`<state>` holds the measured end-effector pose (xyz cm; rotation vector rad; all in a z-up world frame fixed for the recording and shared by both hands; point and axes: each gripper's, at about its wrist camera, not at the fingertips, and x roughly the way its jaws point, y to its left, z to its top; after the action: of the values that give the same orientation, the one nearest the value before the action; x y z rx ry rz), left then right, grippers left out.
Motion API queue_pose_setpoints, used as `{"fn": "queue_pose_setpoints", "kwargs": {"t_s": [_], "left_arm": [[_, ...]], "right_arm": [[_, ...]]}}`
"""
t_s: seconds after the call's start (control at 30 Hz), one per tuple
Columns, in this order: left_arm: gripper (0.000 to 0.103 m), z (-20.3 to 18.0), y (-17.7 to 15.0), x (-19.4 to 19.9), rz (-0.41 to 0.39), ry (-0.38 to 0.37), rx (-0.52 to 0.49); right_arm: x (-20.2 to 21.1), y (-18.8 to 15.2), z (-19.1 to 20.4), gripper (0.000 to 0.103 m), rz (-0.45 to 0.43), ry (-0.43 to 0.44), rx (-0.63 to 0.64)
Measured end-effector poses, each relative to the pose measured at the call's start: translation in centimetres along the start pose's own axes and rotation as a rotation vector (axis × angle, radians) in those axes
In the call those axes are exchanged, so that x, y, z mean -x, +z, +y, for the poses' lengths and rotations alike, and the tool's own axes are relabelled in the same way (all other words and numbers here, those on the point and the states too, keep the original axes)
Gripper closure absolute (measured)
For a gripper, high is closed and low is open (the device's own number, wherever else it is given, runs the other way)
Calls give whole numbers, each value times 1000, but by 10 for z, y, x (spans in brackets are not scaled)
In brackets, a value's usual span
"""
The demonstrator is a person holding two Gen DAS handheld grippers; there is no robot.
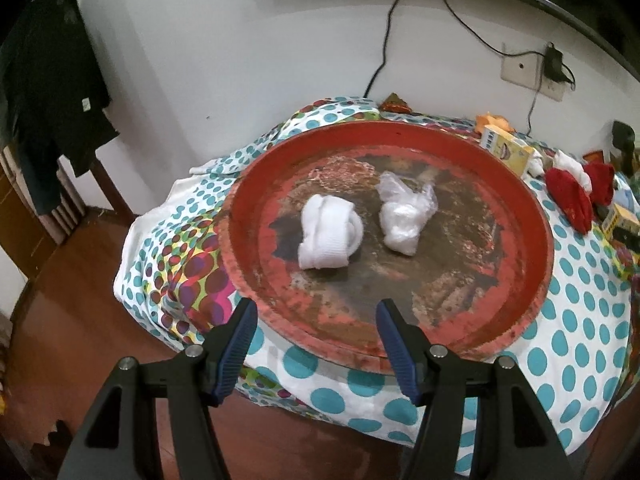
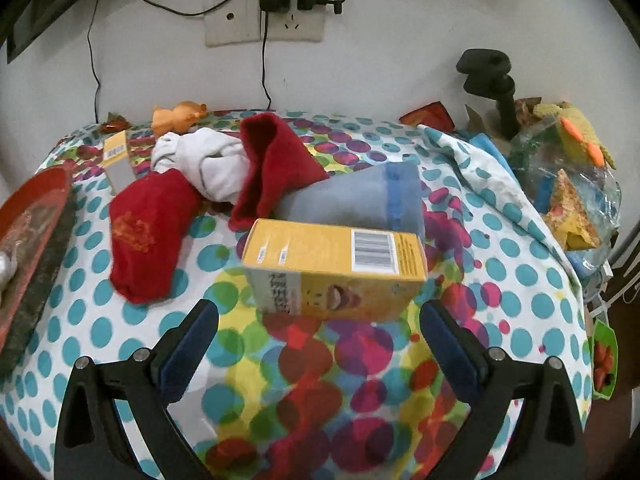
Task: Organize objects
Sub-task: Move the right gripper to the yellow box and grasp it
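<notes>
A worn round red tray [image 1: 520, 280] lies on the dotted tablecloth [image 1: 560, 360]. In it lie a rolled white sock [image 1: 328, 236] and a clear plastic bag bundle [image 1: 404, 216]. My left gripper [image 1: 316, 320] is open and empty at the tray's near rim. In the right wrist view my right gripper [image 2: 320, 320] is open and empty just in front of a yellow box [image 2: 332, 268]. Behind the box lie a grey-blue sock [image 2: 360, 196], red socks [image 2: 144, 232] and a white sock [image 2: 208, 160]. The tray's edge [image 2: 36, 204] shows at the left.
A second yellow box [image 1: 506, 148] and an orange toy [image 2: 180, 114] sit near the wall. A black stand [image 2: 492, 80] and a bag of toys [image 2: 568, 184] are at the right. Cables hang from a wall socket [image 2: 264, 20]. Wooden floor [image 1: 80, 300] lies left of the table.
</notes>
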<state>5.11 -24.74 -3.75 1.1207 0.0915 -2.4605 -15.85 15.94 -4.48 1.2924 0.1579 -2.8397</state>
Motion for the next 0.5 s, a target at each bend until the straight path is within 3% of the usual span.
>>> {"fn": "queue_pose_setpoints", "kwargs": {"t_s": [0.13, 0.3, 0.5], "left_arm": [[40, -10, 0, 4, 3, -39, -21], [40, -26, 3, 11, -20, -5, -64], [40, -57, 14, 15, -11, -38, -117]], "right_arm": [[-10, 8, -4, 3, 2, 6, -4], [-24, 14, -13, 3, 27, 56, -31], [-28, 19, -16, 3, 15, 84, -21]]}}
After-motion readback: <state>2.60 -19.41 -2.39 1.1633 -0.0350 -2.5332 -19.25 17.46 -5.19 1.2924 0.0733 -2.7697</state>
